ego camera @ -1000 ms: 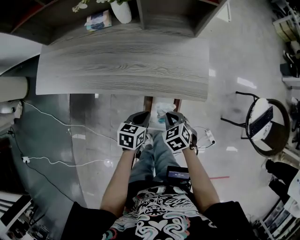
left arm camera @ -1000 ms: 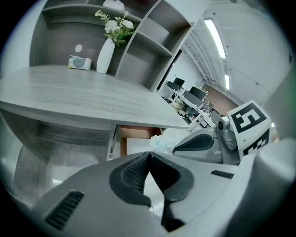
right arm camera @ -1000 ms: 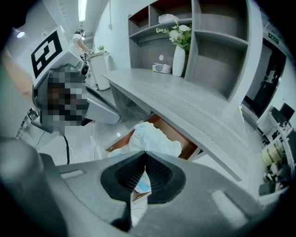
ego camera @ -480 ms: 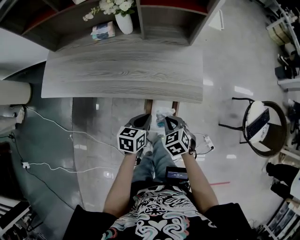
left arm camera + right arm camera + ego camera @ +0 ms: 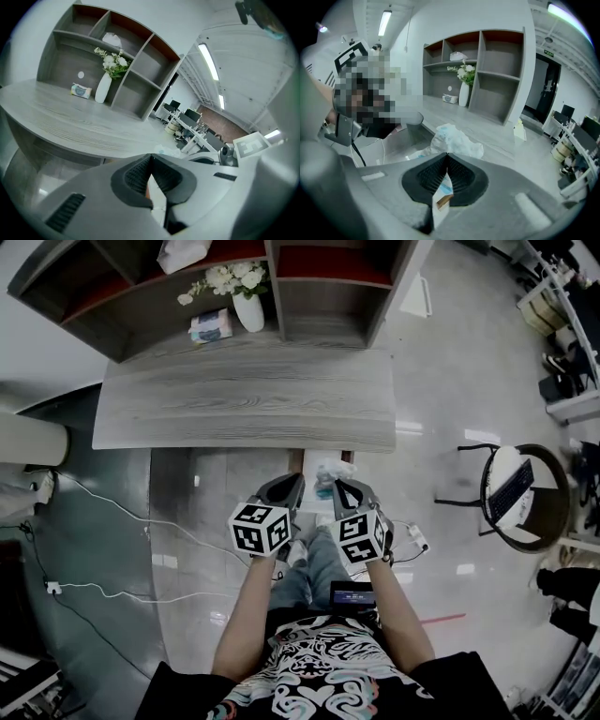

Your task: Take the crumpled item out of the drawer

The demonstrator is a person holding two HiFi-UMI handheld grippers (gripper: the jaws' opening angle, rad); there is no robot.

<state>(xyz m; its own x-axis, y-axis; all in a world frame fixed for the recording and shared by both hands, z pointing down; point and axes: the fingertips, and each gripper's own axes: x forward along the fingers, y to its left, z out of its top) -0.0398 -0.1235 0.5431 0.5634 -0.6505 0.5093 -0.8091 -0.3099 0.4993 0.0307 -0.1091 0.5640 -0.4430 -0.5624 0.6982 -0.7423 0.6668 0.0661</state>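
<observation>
The crumpled item (image 5: 328, 468), a white and pale-blue wad, lies in the open drawer (image 5: 297, 457) that sticks out under the front edge of the grey wooden desk (image 5: 244, 399). My left gripper (image 5: 292, 480) sits at the drawer's near left corner with its jaws shut and empty. My right gripper (image 5: 339, 484) is shut just short of the wad. In the right gripper view the crumpled item (image 5: 457, 138) lies right beyond the closed tips of the right gripper (image 5: 446, 155). In the left gripper view the left gripper (image 5: 151, 156) points over the desk top (image 5: 70, 126).
A shelf unit stands at the desk's back with a white vase of flowers (image 5: 247, 307) and a tissue pack (image 5: 210, 326). Cables (image 5: 112, 498) run over the floor at the left. A round chair (image 5: 511, 498) holding a keyboard stands at the right.
The head view has shifted so that more of the shelf unit shows. Both grippers stay shut at the drawer's front, hardly moved relative to it.
</observation>
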